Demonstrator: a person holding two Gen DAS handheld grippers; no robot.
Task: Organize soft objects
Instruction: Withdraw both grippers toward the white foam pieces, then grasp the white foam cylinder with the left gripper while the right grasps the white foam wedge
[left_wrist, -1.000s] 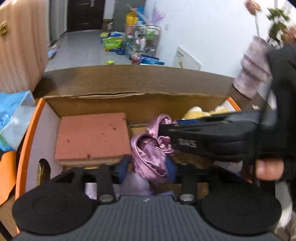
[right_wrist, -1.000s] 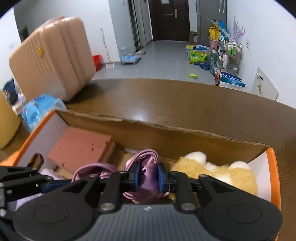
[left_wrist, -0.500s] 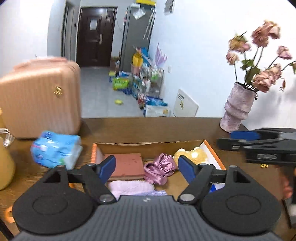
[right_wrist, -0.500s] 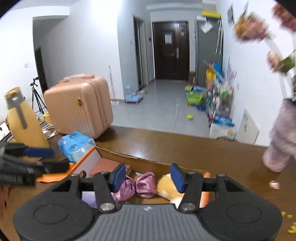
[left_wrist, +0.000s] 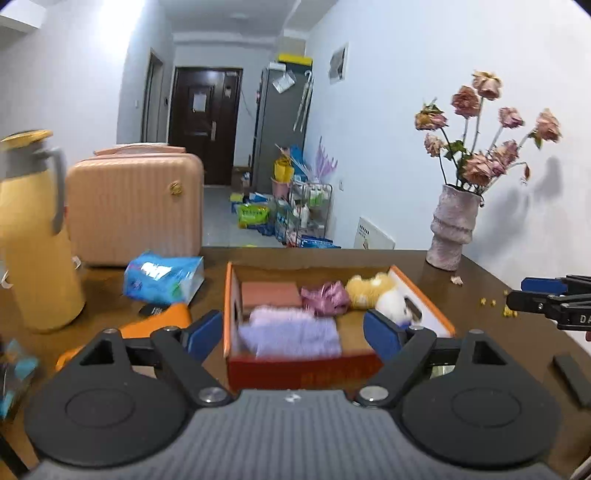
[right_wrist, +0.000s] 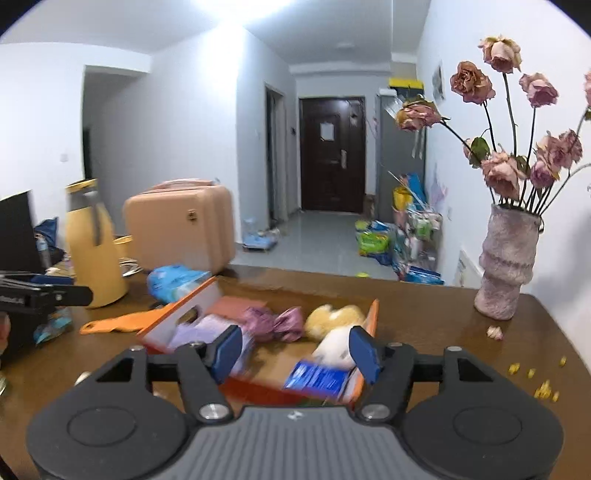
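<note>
Left tool (left_wrist: 291, 336): jaws opening, nothing held between them.
Right tool (right_wrist: 293, 354): jaws opening, likewise empty.
Cardboard box (left_wrist: 303, 369): ahead of and below both tools, on the table (right_wrist: 461, 332).
Soft objects: purple towel (left_wrist: 295, 332), satin scrunchie (left_wrist: 325, 297), yellow plush (left_wrist: 369, 290) packed side by side inside the box, judged sorted.

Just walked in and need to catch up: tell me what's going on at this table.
A person with a hand-held gripper in each hand is sorting soft things into an orange box on the wooden table. Inside lie a purple fluffy cloth, a pink satin scrunchie, a yellow plush toy and a brick-coloured pad. The left hand-held gripper and the right hand-held gripper are both empty, jaws opening, above the box's near side.
</note>
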